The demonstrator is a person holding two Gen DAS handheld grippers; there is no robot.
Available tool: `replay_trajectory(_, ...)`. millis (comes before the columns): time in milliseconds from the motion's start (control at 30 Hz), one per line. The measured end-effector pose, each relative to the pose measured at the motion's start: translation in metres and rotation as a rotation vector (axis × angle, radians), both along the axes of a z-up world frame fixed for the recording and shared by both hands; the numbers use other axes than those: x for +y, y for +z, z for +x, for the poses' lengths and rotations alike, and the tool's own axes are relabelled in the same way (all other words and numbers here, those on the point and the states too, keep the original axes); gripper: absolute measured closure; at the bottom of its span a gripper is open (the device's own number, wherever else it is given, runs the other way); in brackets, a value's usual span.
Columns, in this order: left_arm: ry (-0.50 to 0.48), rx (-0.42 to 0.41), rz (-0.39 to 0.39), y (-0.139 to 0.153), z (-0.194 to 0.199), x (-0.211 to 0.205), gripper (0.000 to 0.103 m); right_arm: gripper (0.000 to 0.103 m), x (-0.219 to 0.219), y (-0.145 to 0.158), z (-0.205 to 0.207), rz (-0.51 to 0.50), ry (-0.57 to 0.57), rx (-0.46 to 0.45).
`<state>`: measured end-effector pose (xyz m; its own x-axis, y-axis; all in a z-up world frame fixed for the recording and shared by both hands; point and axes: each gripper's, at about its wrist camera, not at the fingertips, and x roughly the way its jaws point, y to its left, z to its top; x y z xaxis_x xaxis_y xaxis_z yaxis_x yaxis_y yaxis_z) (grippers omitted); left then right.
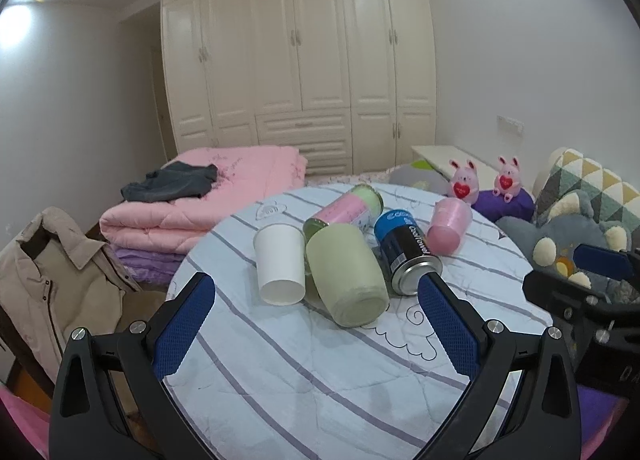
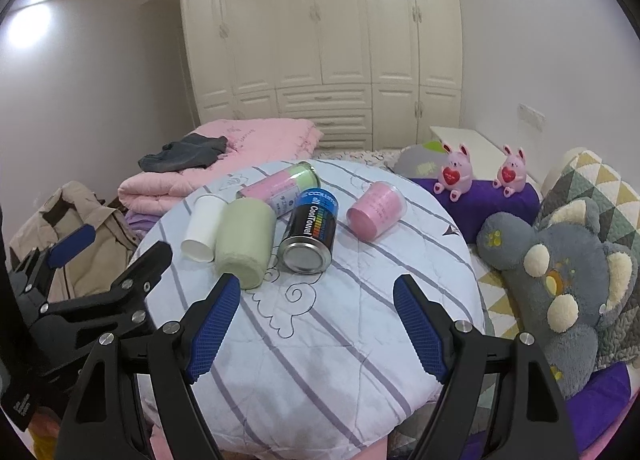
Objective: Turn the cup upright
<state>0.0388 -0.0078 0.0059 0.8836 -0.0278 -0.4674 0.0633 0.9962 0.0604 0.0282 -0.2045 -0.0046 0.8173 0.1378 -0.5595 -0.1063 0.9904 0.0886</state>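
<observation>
White paper cup (image 1: 279,264) lies on its side on round striped cloth-covered table (image 1: 320,380), touching left of pale green cylinder (image 1: 347,275); black-blue can (image 1: 404,252) on cylinder's right. Left gripper (image 1: 316,300) & right gripper (image 2: 318,302): both wide open, holding nothing, near cylinder's front.

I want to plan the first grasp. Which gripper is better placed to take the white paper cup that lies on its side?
Probably the left gripper: the white paper cup lies nearly between its open fingers, whereas from the right gripper it sits far left, beyond the pale green cylinder.
</observation>
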Motion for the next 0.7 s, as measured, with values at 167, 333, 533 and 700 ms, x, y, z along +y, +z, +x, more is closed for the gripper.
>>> replay_trajectory(167, -0.029, 0.064, -0.02, -0.004, 0.021, 0.001, 0.001, 0.023, 0.0, -0.002, 0.026, 0.009, -0.017, 0.094)
replay_trajectory(333, -0.051, 0.153, -0.027, -0.011, 0.054, 0.003, 0.001, 0.023, 0.001, -0.012, 0.053, -0.014, -0.043, 0.178)
replay_trajectory(533, -0.082, 0.239, -0.028, -0.02, 0.096, 0.006, 0.0, 0.023, -0.003, -0.023, 0.085, -0.02, -0.094, 0.261)
replay_trajectory(700, -0.109, 0.309, -0.009, -0.024, 0.135, 0.008, 0.0, 0.023, -0.011, -0.03, 0.118, 0.05, -0.147, 0.323)
